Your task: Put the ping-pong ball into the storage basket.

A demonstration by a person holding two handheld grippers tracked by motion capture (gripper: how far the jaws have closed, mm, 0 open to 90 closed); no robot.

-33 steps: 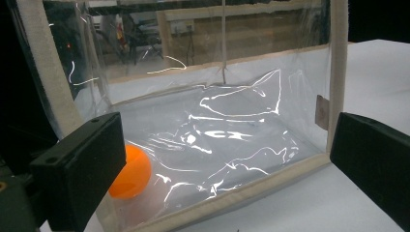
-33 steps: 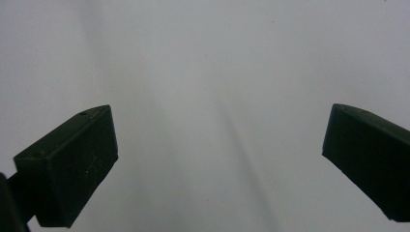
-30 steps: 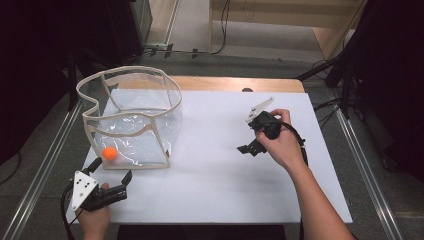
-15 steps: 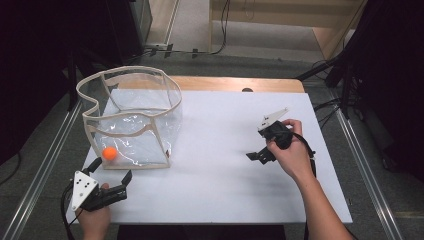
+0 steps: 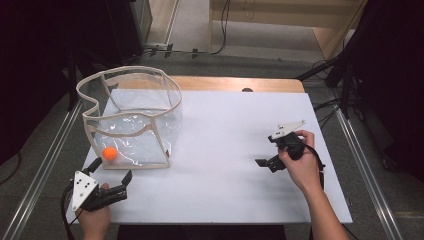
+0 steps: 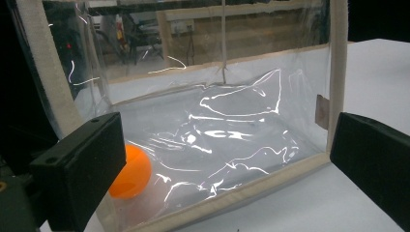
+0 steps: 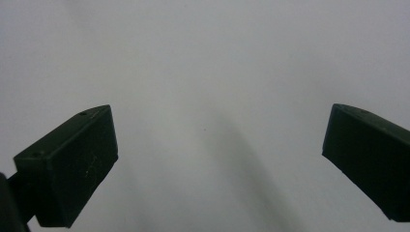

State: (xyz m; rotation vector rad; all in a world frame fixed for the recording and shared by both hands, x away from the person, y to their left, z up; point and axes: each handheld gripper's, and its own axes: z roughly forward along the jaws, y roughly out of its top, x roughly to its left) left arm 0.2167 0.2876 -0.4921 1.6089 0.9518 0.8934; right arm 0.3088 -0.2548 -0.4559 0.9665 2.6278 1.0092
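Orange ball [image 5: 109, 153] lies inside the clear plastic bag [image 5: 131, 122], down in the bag's near left corner on its floor; in the left gripper view the ball [image 6: 131, 170] shows through the transparent front wall, partly behind the gripper's left jaw. The bag stands upright and open-topped on the tabletop's [image 5: 225, 150] left half, its cream fabric trim running along the rim and the bottom edges, with its near side close to the tabletop's front left corner. The ball is the one thing seen in it.

At that front left corner the left gripper [image 5: 120, 184] is held low by the person's left hand [image 5: 94, 217], just in front of the bag's near bottom edge without touching it. Its jaws are spread wide and grasp nothing; in its own view they frame the bag's front wall and the ball.

From the bag's right wall across the middle, the white surface is bare all the way to the right gripper [image 5: 266, 161], so there is open room between the two. The right gripper sits in the person's right hand [image 5: 300, 167] near the right edge, about midway between front and back, well apart from the bag. Its jaws are also spread, released, with plain white surface between them in the right gripper view [image 7: 220, 164].
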